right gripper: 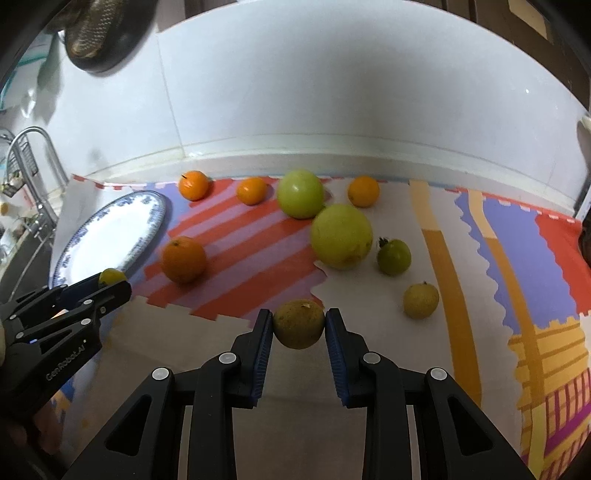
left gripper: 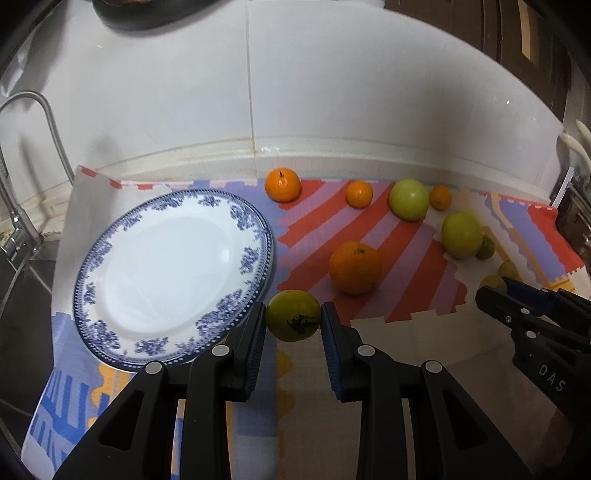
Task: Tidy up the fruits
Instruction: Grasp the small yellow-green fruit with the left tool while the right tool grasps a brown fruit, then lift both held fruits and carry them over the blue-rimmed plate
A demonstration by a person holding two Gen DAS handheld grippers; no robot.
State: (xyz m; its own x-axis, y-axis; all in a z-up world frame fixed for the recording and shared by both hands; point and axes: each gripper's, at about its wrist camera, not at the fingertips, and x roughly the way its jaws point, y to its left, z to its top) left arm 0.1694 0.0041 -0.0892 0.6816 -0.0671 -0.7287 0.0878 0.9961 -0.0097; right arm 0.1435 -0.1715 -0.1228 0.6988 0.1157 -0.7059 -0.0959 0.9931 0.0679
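Fruit lies all over a bright patterned cloth (right gripper: 461, 229) on the counter. At the far left a metal tap (left gripper: 33, 122) bends over the sink, and part of it is cut off by the edge of the view. Next comes a white plate with blue flowers (left gripper: 170, 273), with nothing on it.

Just right of the plate, the left gripper (left gripper: 293, 319) points down at a slant. Its two blue pads squeeze a small green tomato (left gripper: 293, 314) from both sides, so the claw is closed tight on it. The tomato sits right beside the plate's rim. From the other camera most of this tomato is hidden behind the black fingers.

Past it sits a big orange (left gripper: 354, 267). Along the back wall there are three smaller oranges and a green tomato (right gripper: 300, 198) in a row. A large yellow-green round fruit (right gripper: 340, 236) sits in front of them.

Further right, the right gripper (right gripper: 298, 325) also tips down at a slant. Its pads press on a brownish-yellow round fruit (right gripper: 298, 324), so it is closed on that too. I cannot tell what kind of fruit it is. To its right lie a little green tomato with a stem (right gripper: 393, 256) and a pale yellow fruit (right gripper: 421, 300).

A dark pan (right gripper: 99, 33) hangs at the top, blurry and cut off.
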